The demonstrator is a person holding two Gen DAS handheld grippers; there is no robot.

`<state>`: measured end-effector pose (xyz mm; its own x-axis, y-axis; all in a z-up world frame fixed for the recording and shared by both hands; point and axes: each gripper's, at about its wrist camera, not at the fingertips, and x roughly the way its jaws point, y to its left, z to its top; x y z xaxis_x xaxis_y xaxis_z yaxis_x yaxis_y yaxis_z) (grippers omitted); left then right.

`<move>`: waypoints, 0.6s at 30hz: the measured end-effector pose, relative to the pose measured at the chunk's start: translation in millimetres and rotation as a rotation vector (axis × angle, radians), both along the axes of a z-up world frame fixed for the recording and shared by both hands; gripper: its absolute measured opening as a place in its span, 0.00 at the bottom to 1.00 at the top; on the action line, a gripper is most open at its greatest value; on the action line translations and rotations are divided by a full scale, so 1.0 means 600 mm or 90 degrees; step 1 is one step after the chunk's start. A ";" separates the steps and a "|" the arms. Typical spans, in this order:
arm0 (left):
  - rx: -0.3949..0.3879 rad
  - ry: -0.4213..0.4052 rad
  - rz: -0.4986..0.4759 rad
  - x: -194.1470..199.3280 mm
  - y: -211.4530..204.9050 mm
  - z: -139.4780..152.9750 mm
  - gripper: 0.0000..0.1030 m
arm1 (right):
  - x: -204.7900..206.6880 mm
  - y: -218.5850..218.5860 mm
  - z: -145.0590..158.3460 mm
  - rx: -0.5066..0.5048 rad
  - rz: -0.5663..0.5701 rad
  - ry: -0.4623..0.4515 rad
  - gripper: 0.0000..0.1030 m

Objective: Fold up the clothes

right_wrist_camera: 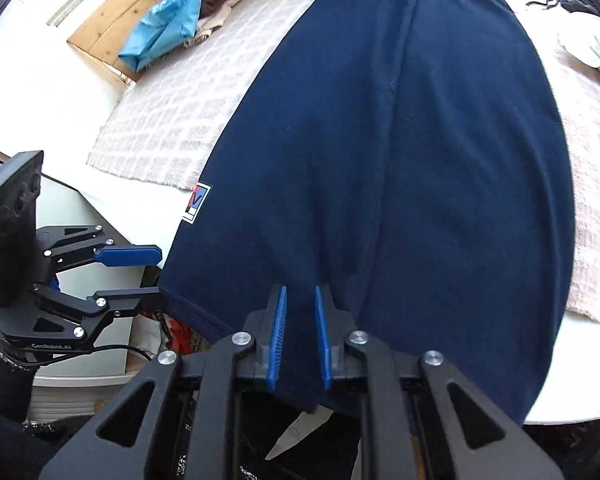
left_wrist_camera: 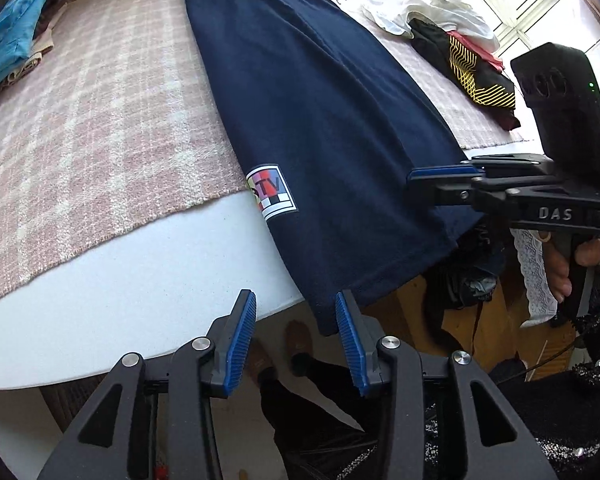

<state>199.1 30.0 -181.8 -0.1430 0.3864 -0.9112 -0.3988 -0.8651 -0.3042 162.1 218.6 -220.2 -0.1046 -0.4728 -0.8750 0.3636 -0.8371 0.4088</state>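
Observation:
A navy T-shirt (left_wrist_camera: pixel 320 100) (right_wrist_camera: pixel 440 160) with a colourful square patch (left_wrist_camera: pixel 272 192) lies lengthwise on the pink checked blanket (left_wrist_camera: pixel 100 120), and its near hem hangs over the table's front edge. My left gripper (left_wrist_camera: pixel 296 308) is open at the hem's left corner. That corner hangs against the right pad (left_wrist_camera: pixel 350 340) and is not pinched. The right wrist view shows the left gripper (right_wrist_camera: pixel 160 274) from the side with its jaws apart. My right gripper (right_wrist_camera: pixel 300 300) (left_wrist_camera: pixel 414 184) is shut on the hem further right, with navy cloth between its narrow jaws.
A stack of clothes topped by a light blue garment (left_wrist_camera: pixel 16 40) (right_wrist_camera: pixel 172 28) sits at the far left. A pile of white, black-and-yellow and red clothes (left_wrist_camera: pixel 452 40) lies at the far right. The white table edge (left_wrist_camera: pixel 140 300) curves in front, with feet and floor below it.

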 end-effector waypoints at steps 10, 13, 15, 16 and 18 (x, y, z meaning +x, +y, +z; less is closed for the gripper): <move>0.003 -0.019 0.015 -0.020 0.015 -0.004 0.46 | 0.044 0.190 0.027 0.043 -0.200 0.052 0.54; -0.013 -0.018 0.010 -0.021 0.026 -0.004 0.47 | 0.051 0.174 0.011 0.066 -0.179 0.060 0.54; -0.015 -0.021 0.010 -0.019 0.031 -0.004 0.47 | 0.051 0.168 0.004 0.080 -0.174 0.068 0.54; -0.013 -0.022 0.008 -0.017 0.033 -0.005 0.47 | 0.049 0.166 -0.001 0.088 -0.175 0.068 0.54; -0.018 -0.019 0.005 -0.014 0.041 -0.005 0.47 | 0.043 0.156 -0.001 0.093 -0.168 0.073 0.53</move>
<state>191.0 54.6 -184.7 -0.1182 0.3595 -0.9256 -0.3835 -0.8764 -0.2914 188.2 312.5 -220.8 -0.3081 -0.2861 -0.9073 0.1631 -0.9555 0.2459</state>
